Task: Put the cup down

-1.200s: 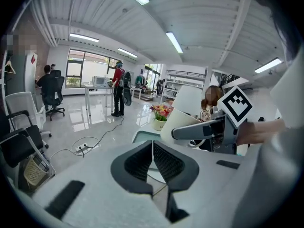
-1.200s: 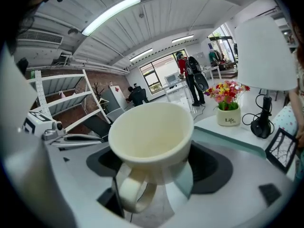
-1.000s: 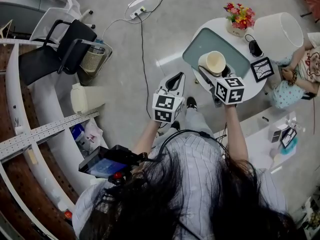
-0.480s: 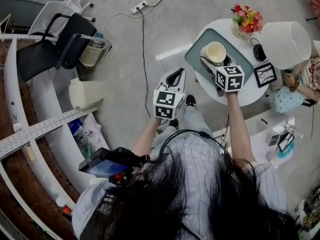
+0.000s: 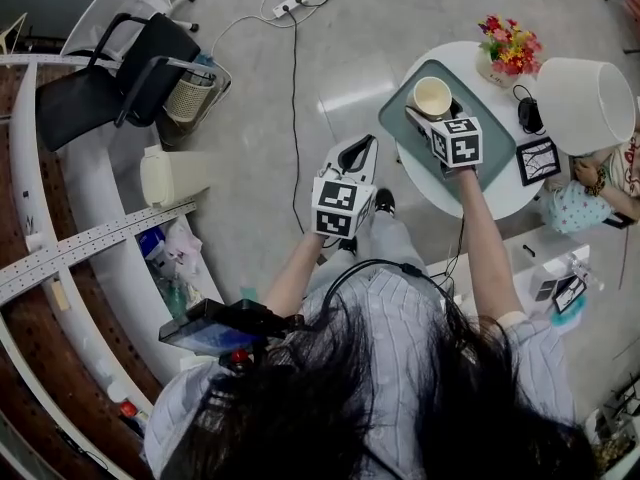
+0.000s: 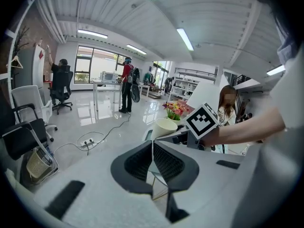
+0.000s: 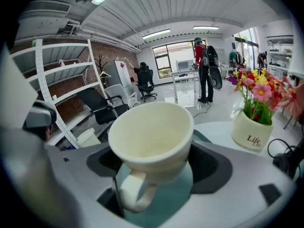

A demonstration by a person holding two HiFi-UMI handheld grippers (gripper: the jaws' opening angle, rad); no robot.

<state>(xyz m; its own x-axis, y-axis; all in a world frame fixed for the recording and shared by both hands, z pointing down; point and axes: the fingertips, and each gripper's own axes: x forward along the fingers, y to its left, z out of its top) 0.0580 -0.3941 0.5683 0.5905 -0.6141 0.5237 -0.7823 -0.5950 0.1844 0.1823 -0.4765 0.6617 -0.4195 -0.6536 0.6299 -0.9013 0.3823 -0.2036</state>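
My right gripper [image 5: 433,111] is shut on a cream cup [image 5: 432,96] with its handle turned back toward the gripper. It holds the cup over the near left part of a teal tray [image 5: 492,120] on a round white table [image 5: 490,196]. In the right gripper view the cup [image 7: 152,132] fills the space between the two jaws of my right gripper [image 7: 154,172], with the tray [image 7: 164,204] just beneath; I cannot tell whether the cup touches it. My left gripper [image 5: 358,154] hangs above the floor left of the table, shut and empty. The left gripper view shows its [image 6: 152,151] pads pressed together.
On the table stand a flower pot [image 5: 505,56], a white lampshade [image 5: 590,88], a small black framed picture [image 5: 538,160] and a black device [image 5: 530,114]. A person [image 5: 590,196] sits at the table's right. A black chair [image 5: 110,78], wire basket [image 5: 190,100] and floor cable [image 5: 294,88] lie left.
My right gripper has carried the cup farther out over the tray. The left gripper has kept its place and stayed shut.
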